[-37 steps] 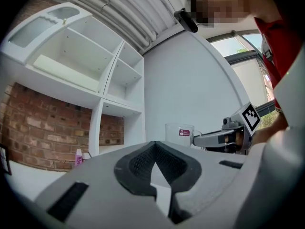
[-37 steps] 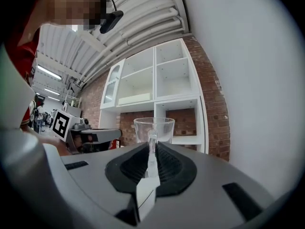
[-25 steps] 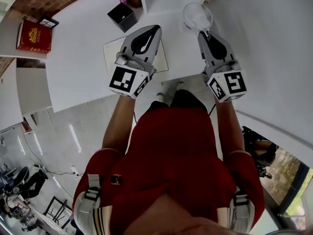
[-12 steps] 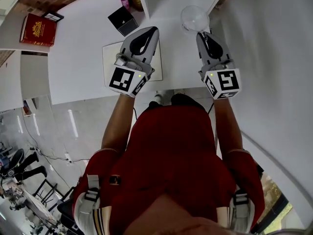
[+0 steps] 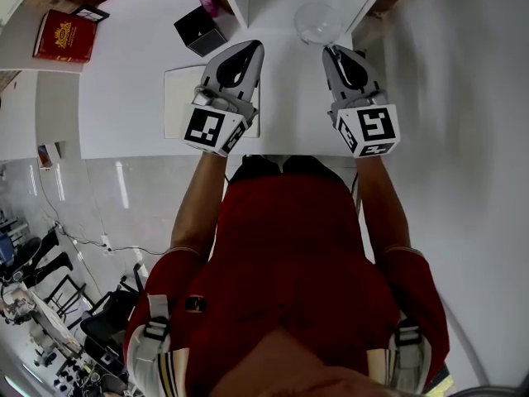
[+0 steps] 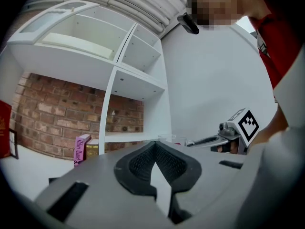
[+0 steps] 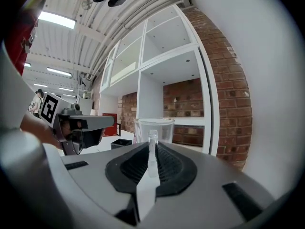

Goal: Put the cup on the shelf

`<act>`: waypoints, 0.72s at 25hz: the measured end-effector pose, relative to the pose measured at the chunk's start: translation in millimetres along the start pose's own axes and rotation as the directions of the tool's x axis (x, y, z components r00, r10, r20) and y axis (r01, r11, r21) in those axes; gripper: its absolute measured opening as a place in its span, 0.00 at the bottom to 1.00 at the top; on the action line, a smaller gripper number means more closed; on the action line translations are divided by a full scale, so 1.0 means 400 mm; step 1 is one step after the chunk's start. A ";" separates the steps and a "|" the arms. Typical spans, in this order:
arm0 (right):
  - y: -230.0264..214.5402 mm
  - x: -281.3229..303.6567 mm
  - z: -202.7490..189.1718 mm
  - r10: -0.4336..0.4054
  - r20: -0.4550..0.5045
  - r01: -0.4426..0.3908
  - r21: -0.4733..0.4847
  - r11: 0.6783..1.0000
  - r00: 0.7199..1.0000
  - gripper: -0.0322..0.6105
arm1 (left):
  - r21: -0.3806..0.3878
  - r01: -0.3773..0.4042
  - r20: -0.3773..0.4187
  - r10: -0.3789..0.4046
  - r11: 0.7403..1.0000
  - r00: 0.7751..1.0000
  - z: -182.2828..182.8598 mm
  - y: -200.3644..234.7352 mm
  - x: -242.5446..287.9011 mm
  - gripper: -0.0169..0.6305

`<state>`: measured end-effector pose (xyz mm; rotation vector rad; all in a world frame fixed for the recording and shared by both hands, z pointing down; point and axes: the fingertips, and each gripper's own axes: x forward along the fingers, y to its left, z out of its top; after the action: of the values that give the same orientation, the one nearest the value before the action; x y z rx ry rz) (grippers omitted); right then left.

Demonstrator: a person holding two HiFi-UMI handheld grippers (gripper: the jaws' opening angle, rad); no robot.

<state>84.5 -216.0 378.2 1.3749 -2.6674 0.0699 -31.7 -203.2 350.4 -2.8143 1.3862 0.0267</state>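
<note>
Bright, even light falls from the ceiling strip lamps (image 7: 55,19) onto my white table (image 5: 132,98), with only faint shadows. Both gripper views bulge fisheye-round with black corners. My right gripper (image 7: 151,147) looms slightly soft.

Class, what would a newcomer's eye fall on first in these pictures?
A clear cup, gripped by its handle in the right tongs, just in front of the white shelf. Then the red book, upper left in the head view.

Left gripper (image 5: 253,48) and right gripper (image 5: 329,50) level, jaws closed
</note>
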 end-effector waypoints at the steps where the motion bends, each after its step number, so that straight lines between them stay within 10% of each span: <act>1: -0.003 0.007 -0.007 0.002 -0.004 -0.002 0.002 1.000 1.000 0.09 | -0.003 -0.002 -0.001 0.002 1.000 1.000 -0.006 0.001 0.003 0.03; 18: -0.040 0.145 -0.065 -0.056 -0.056 0.056 0.003 0.998 0.997 0.09 | -0.015 0.053 0.002 -0.053 0.998 0.999 -0.040 0.063 0.090 0.03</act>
<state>67.0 -269.3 411.9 1.4263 -2.5833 0.1069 -29.4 -247.3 365.8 -2.8613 1.3160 0.0396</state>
